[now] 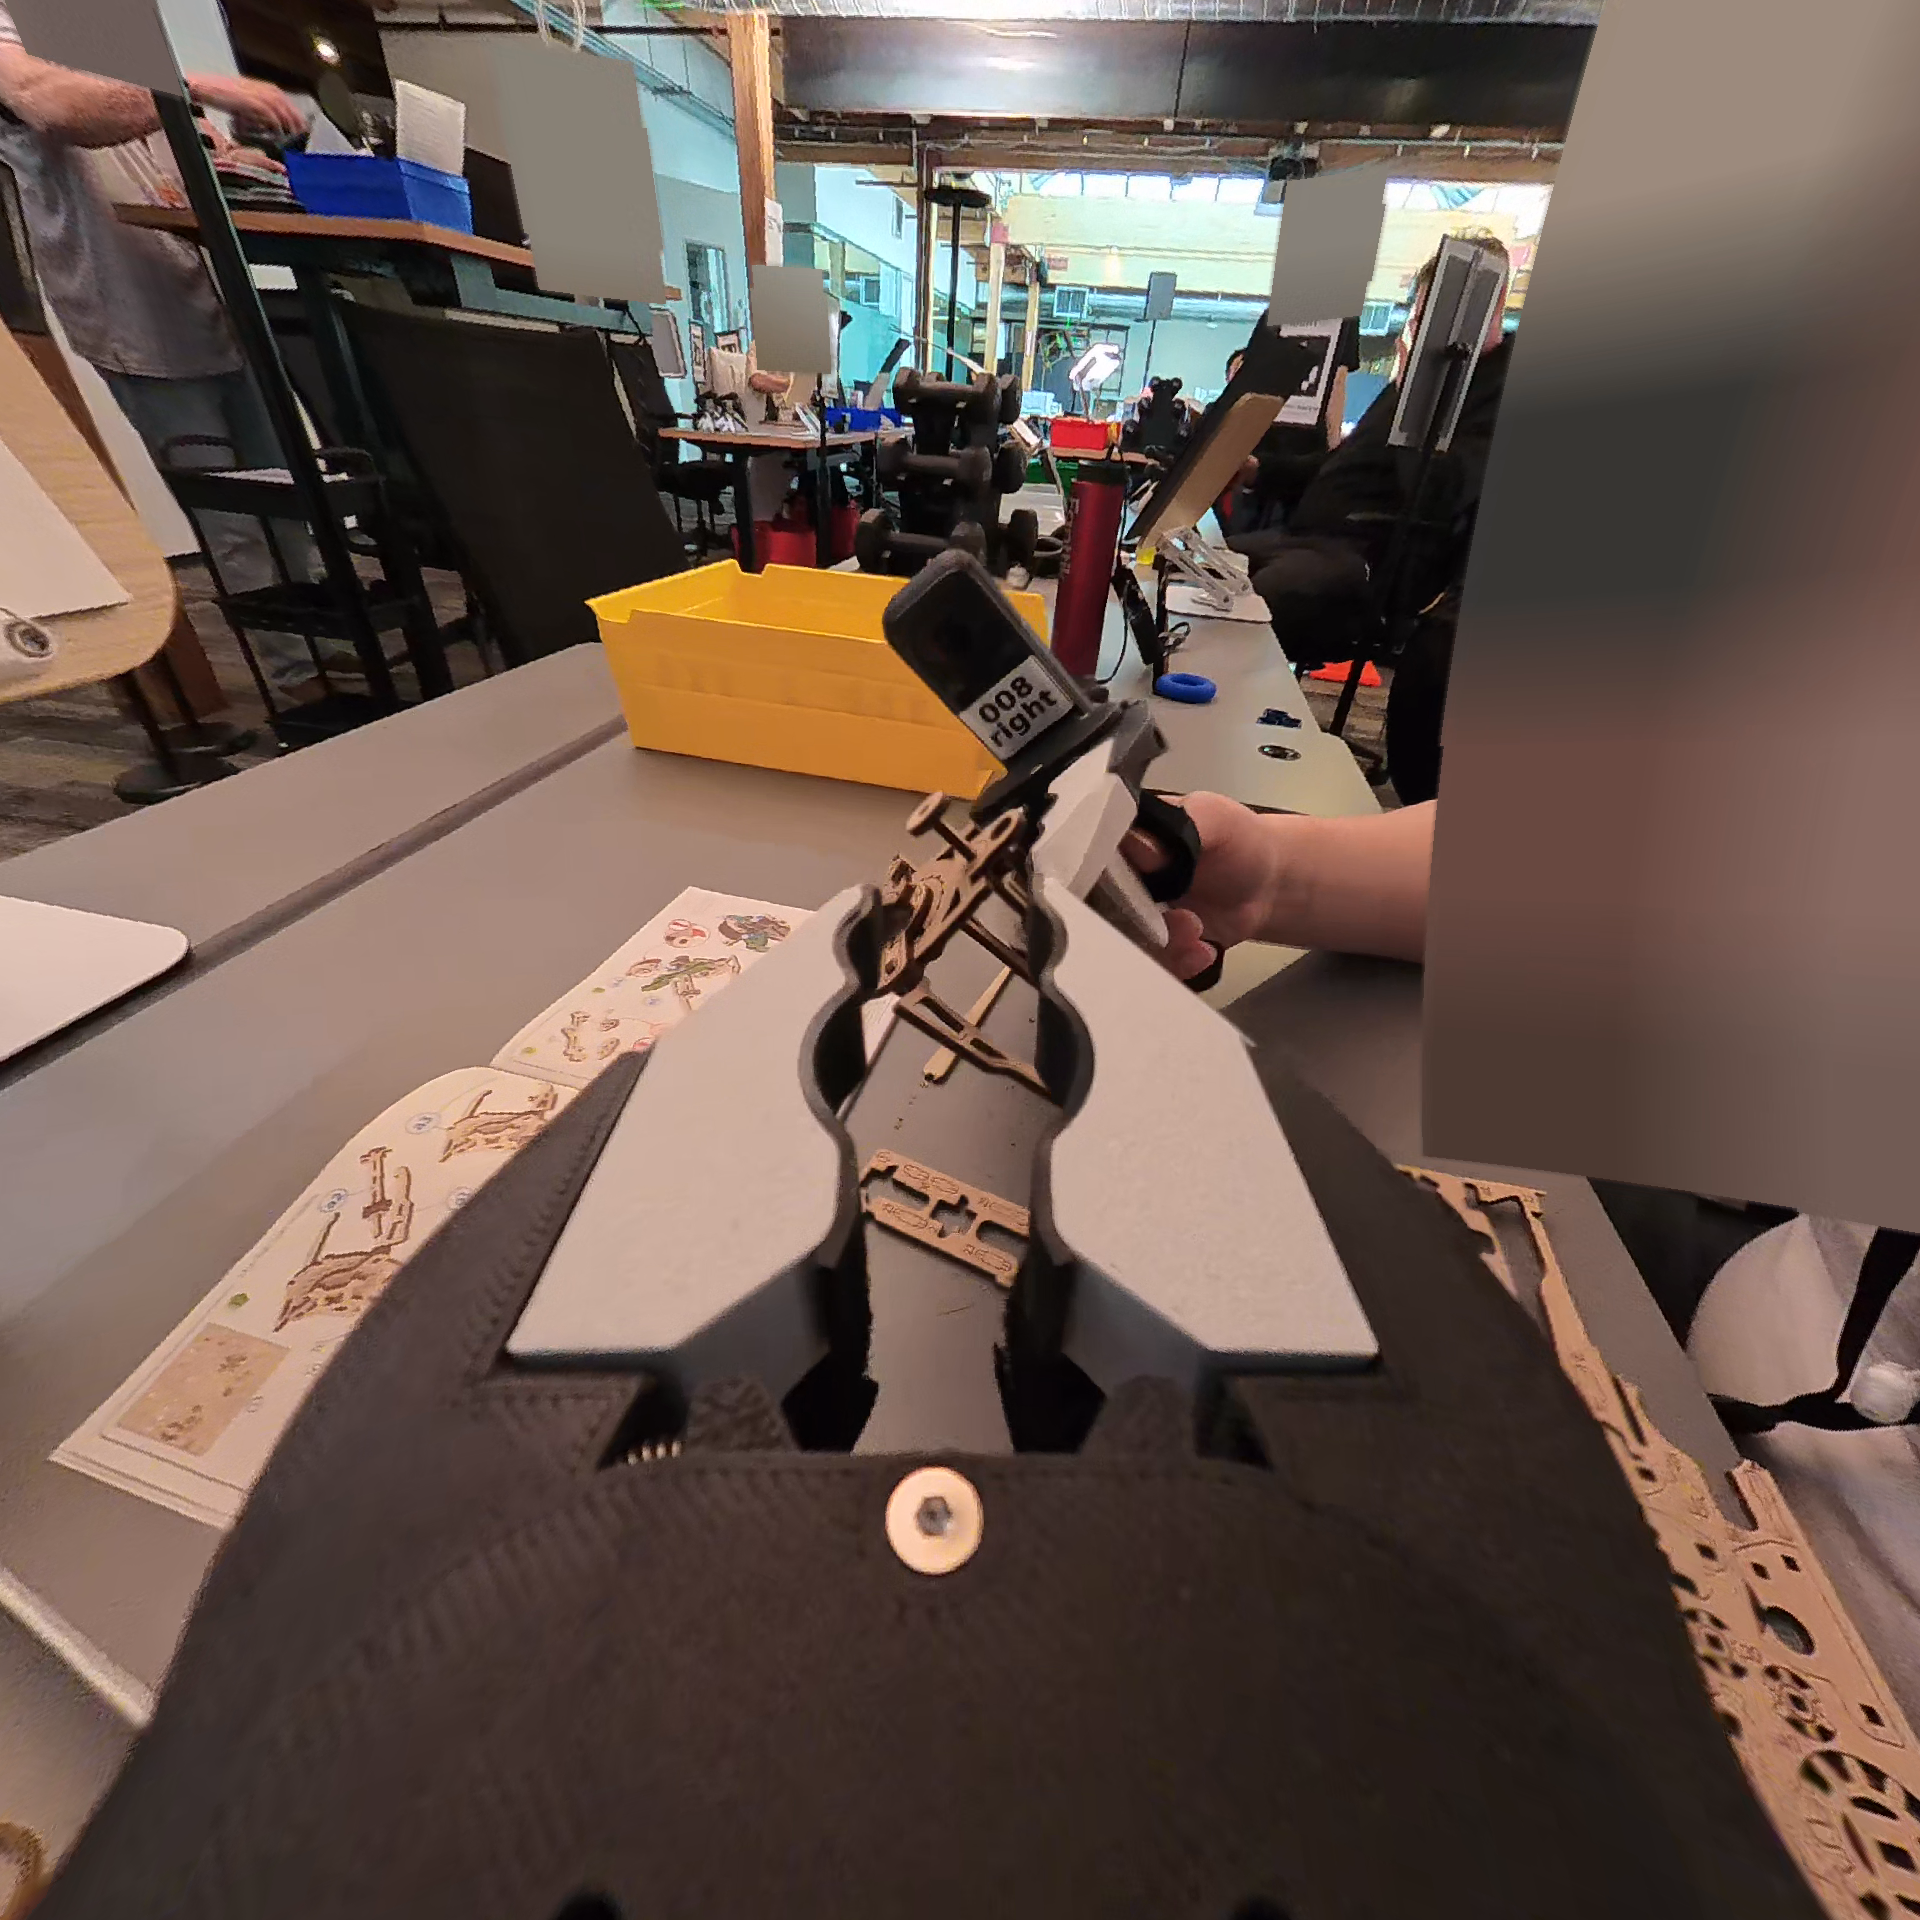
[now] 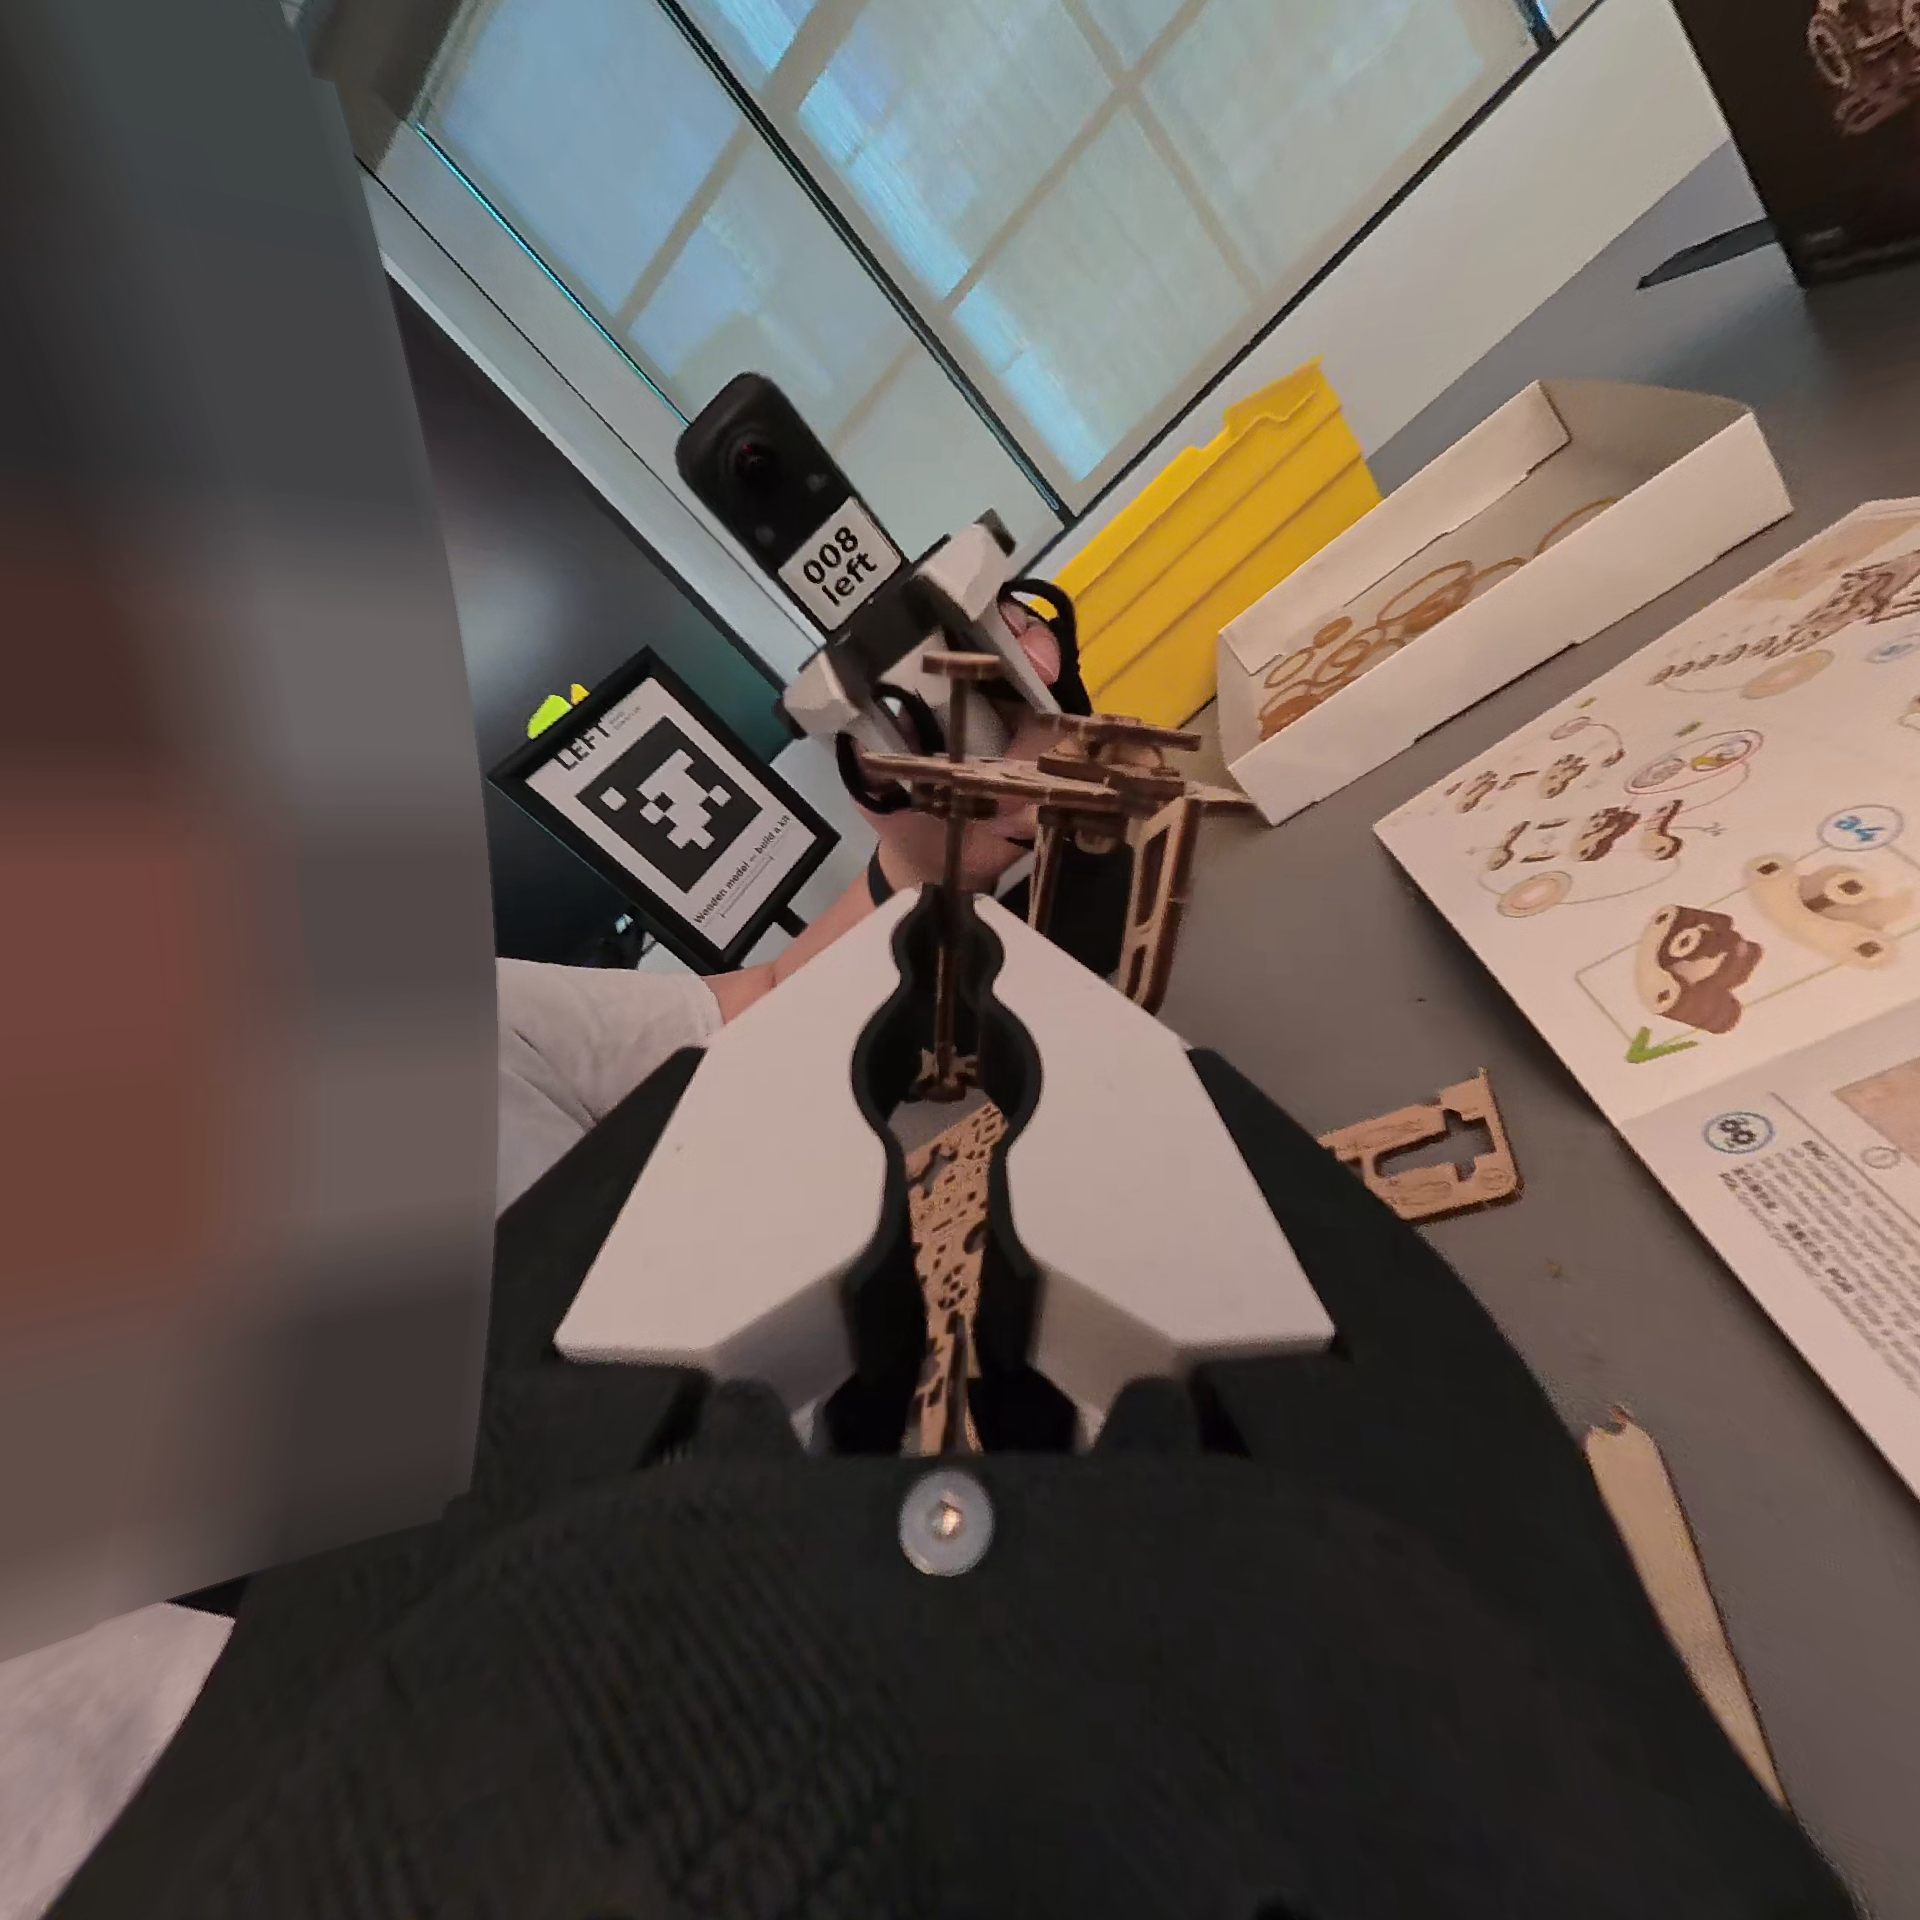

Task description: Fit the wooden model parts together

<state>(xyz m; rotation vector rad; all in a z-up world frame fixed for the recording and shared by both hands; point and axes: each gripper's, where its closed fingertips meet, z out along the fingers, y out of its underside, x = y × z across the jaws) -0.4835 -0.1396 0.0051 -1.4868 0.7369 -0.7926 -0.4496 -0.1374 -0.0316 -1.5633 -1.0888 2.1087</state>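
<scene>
Both grippers gripped one half-built wooden model (image 1: pixel 951 914) in mid-air between them – the left gripper (image 1: pixel 951 935) clamped on its geared end, the right gripper (image 2: pixel 943 935) pinching a thin upright strut. A fitting step seemed in hand; next probably called for steady alignment. Beyond the right fingertips, its long axis ran crosswise, legs pointing down toward the table (image 2: pixel 1351 987)

Open-plan workshop or lab space: exposed wooden ceiling posts (image 1: pixel 752 135) and dark beams overhead, long grey worktables (image 1: pixel 436 831) in rows, people seated and standing at neighbouring benches. Yellow plastic parts bin (image 1: pixel 769 675) and blue plastic bin (image 1: pixel 379 187) on the tables, black dumbbell rack (image 1: pixel 940 457) on the floor beyond. Framed black-and-white marker sign (image 2: pixel 675 805) stands below large gridded windows (image 2: pixel 935 208).
</scene>
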